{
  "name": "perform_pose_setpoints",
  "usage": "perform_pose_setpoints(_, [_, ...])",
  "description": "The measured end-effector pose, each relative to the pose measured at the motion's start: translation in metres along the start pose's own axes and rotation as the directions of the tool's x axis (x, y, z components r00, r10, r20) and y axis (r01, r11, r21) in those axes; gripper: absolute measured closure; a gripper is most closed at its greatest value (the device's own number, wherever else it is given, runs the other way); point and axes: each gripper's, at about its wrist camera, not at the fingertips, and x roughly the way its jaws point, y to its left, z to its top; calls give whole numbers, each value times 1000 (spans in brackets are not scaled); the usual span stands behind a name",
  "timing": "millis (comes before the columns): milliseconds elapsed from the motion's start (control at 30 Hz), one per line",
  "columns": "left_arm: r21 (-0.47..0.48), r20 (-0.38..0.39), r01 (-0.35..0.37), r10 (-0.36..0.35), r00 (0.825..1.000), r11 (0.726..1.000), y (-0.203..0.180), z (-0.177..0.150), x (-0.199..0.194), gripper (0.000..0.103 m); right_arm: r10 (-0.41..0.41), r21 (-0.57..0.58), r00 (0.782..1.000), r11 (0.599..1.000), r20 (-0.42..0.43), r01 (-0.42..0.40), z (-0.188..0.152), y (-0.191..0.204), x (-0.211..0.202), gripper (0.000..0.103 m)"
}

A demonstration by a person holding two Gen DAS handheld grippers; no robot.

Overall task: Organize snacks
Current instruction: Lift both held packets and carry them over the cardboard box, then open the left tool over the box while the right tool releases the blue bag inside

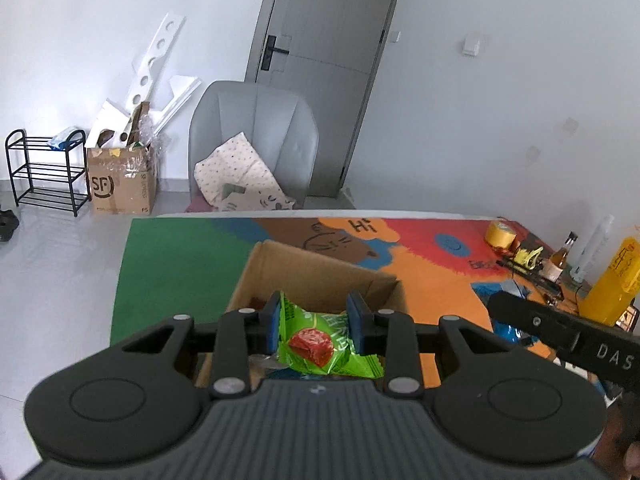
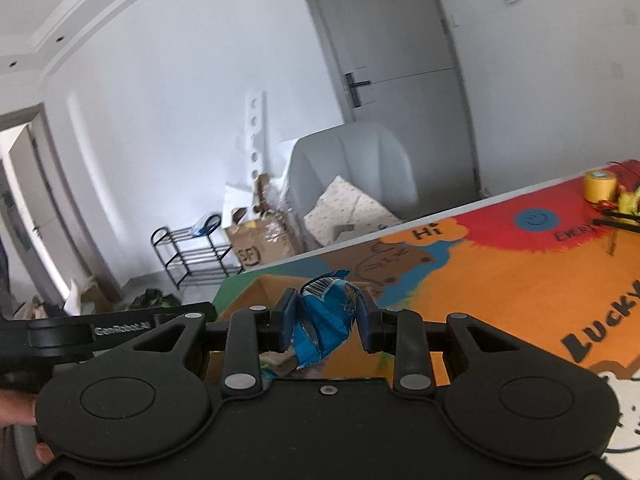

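Up front in the left wrist view, the left tool (image 1: 316, 322) pinches a green snack packet (image 1: 326, 340) between its blue pads, held over the open cardboard box (image 1: 320, 276). The box stands near the counter's (image 1: 168, 264) left edge, with green mat showing bare between its wall and that edge. Toward the far right corner crowd a yellow tape roll (image 1: 499, 234), a small bottle (image 1: 560, 256) and a yellow container (image 1: 612, 284). The right tool's black arm (image 1: 560, 328) crosses in low on the right.

Seen from the right wrist, the right tool (image 2: 326, 322) grips a blue snack packet (image 2: 326, 320), just past the box's (image 2: 256, 292) right wall. Only this view shows the broad orange stretch (image 2: 500, 280) of counter lying free to the right. Its motion blur leaves the box contents unreadable.
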Motion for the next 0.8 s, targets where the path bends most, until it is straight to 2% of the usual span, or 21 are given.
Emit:
perform_pose_setpoints(167, [-13,-39,-3,2,999,1000,16,2,10,67,19,-31,999,999,-30,-19,4,15,20,73])
perform_pose_setpoints(300, [-24,-66,-8,7,998,1000,27,2,19,56,27,-36,999,999,-47,-29,5,21,39,73])
perform_pose_setpoints(500, [-41,-62,-24,22,998,999,41,4,26,46,51,-37,994,998,-99,-55,1,31,66,73])
perform_pose_setpoints(567, [-53,-60,-26,23,998,998,45,4,28,45,62,-26,991,998,-116,-66,0,34,72,63])
perform_pose_setpoints(667, [-57,-61,-33,30,998,998,48,4,32,42,48,-22,992,998,-116,-51,1,34,75,62])
perform_pose_setpoints(800, [-52,-48,-36,33,998,998,48,4,33,29,39,-17,991,999,-126,-42,2,31,73,61])
